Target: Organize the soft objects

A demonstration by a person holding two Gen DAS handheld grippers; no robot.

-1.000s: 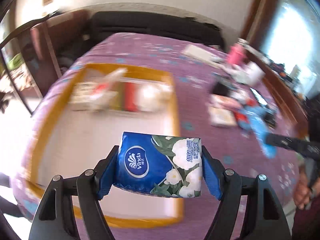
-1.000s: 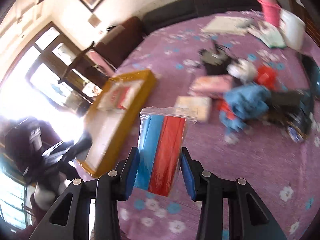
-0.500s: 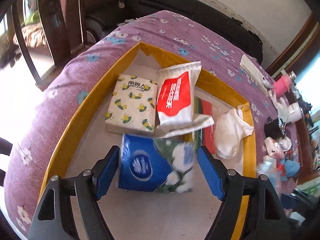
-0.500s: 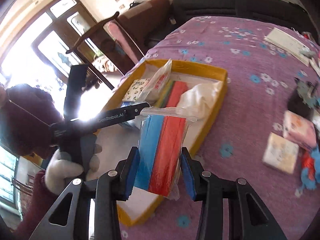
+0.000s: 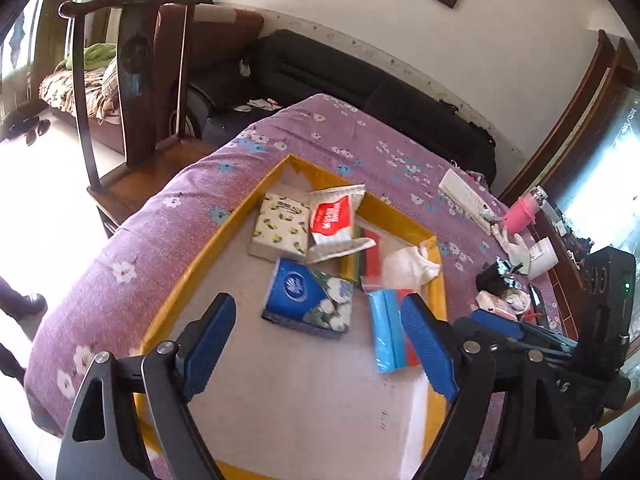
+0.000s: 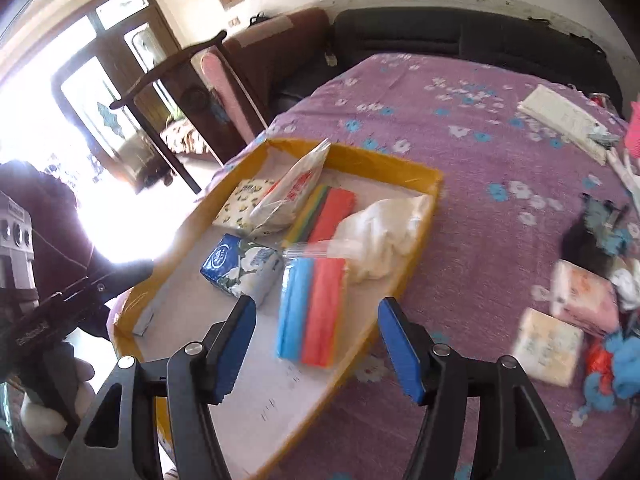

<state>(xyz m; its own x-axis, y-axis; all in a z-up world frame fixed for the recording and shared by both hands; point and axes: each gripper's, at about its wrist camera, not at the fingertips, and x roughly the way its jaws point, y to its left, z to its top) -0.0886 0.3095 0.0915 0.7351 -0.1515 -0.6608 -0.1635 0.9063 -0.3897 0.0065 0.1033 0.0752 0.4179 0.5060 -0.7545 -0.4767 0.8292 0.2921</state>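
A: Start big; the room?

B: A dark sofa point(image 5: 360, 76) along the pale wall, a wooden chair point(image 5: 132, 92) by bright glazed doors point(image 6: 120, 92); then the bed point(image 6: 460, 160) under its purple flowered cover, and on it the yellow tray point(image 5: 208, 256) with a white floor.

A: And the soft things?

B: In the tray: the blue pack point(image 5: 308, 300) of tissues lies flat near the middle; the bag point(image 6: 312, 312) of blue and red cloths lies just beside it, close to the near rim; behind them a yellow-flowered pack point(image 5: 280, 228), a red-and-white pouch point(image 5: 336, 220), a striped stack point(image 6: 324, 212), a white cloth point(image 6: 380, 232). More packs point(image 6: 548, 344) sit loose on the cover, well apart from the tray.

A: The claws?

B: Both have just been opening; the left gripper point(image 5: 316, 352) stands spread with the blue pack beyond its pads, untouched; the right gripper point(image 6: 316, 348) is spread too, and the bag lies between its fingers without either pad point(image 6: 396, 344) pressing it.

A: So the step is the release; how to finish it well?

B: I'd judge both drops done; draw each claw straight back and up so no pad drags the slippery bag or nudges the pack; keep the two claws from crossing, since the right one already shows at the edge of the left view; then go for the loose packs, squeezing lightly, as they will crush.
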